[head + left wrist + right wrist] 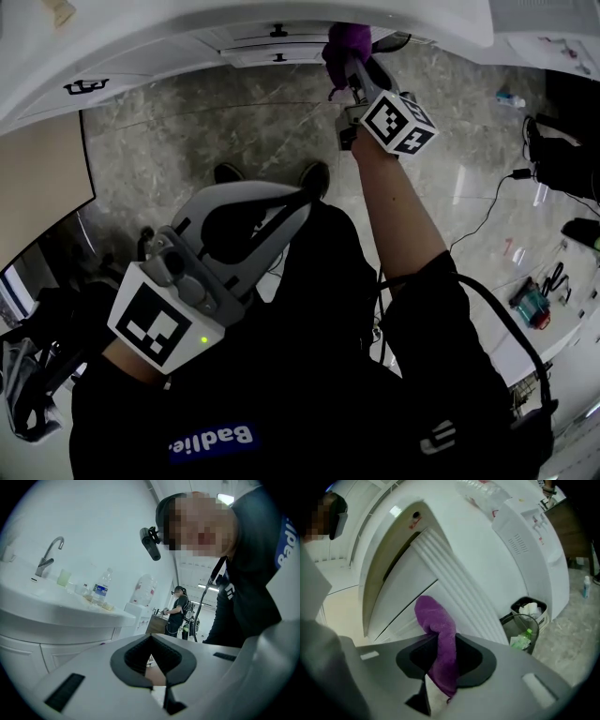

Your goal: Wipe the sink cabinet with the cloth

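The purple cloth (349, 39) is pinched in my right gripper (349, 67), which is shut on it at the top of the head view. In the right gripper view the cloth (439, 641) sticks out past the right gripper (437, 639). Its tip lies against the white panelled door (440, 590) of the sink cabinet (272, 47). My left gripper (298, 199) hangs low by the person's body, away from the cabinet. Its jaws are shut with nothing between them. The left gripper (151, 639) points up past the sink basin (56, 616) and faucet (47, 557).
A wire bin (525, 620) with waste stands on the floor right of the cabinet, beside a white water dispenser (534, 550). A water bottle (101, 590) and cups sit on the counter. Cables (487, 216) and tools (536, 305) lie on the floor at right. Another person (180, 611) stands far off.
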Tool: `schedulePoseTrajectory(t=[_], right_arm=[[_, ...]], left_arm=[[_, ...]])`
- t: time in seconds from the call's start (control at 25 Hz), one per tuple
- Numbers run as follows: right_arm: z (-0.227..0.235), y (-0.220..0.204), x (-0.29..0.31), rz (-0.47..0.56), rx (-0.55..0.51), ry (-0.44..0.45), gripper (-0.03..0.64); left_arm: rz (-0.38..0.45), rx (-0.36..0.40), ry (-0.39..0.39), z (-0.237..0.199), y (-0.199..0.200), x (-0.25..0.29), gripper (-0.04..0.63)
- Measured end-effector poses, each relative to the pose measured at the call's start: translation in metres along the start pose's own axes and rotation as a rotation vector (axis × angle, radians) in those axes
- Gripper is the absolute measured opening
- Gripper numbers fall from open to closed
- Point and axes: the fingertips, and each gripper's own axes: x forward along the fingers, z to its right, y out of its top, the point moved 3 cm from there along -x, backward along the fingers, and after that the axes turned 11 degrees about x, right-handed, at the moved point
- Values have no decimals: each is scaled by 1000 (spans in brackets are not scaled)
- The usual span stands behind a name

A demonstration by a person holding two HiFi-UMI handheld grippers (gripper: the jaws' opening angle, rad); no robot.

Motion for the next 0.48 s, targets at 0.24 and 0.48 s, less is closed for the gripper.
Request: schedulePoseTrajectory(t=[0.24, 0.48], right_arm=[[-78, -74, 42, -164, -100, 169, 103], [-121, -127, 90, -306, -196, 232, 103]], left_arm=[[-13, 3, 23, -1, 0, -14, 2], [-28, 10, 54, -5, -1, -30, 2]])
